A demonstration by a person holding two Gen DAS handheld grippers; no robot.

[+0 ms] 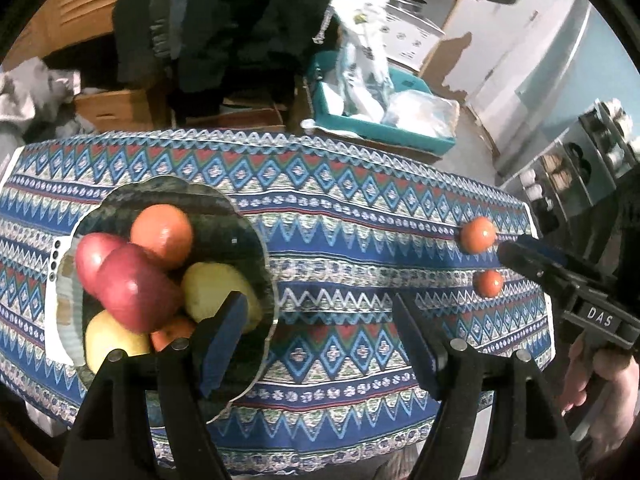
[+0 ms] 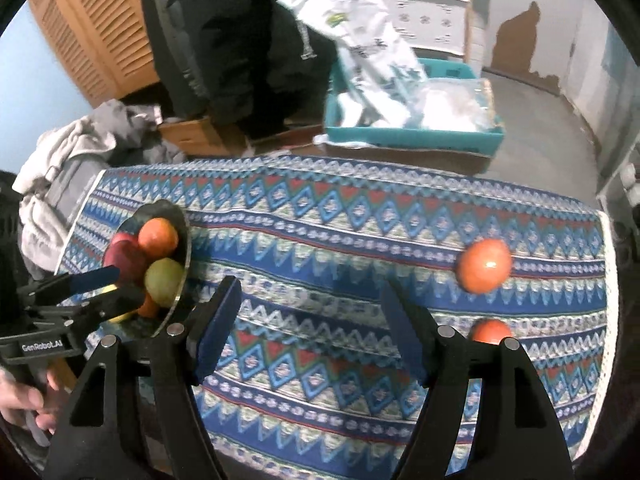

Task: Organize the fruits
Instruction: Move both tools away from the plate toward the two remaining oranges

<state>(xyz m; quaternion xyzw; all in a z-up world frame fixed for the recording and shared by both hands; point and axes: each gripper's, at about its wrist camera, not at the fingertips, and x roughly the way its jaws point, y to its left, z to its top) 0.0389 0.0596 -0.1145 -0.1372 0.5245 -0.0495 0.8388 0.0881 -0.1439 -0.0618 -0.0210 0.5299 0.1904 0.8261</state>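
Note:
A dark bowl at the table's left end holds an orange, red apples and yellow-green apples. My left gripper is open just right of the bowl, above the patterned cloth, with nothing between its fingers. Two loose oranges lie near the table's right end, a larger one and a smaller one closer to me. My right gripper is open above the cloth, left of both oranges and clear of them. The bowl and the left gripper also show in the right wrist view.
The blue patterned cloth covers the table. Beyond its far edge are a teal crate of white bags, cardboard boxes, a heap of grey cloth and a person in dark clothes. A hand holds the right gripper.

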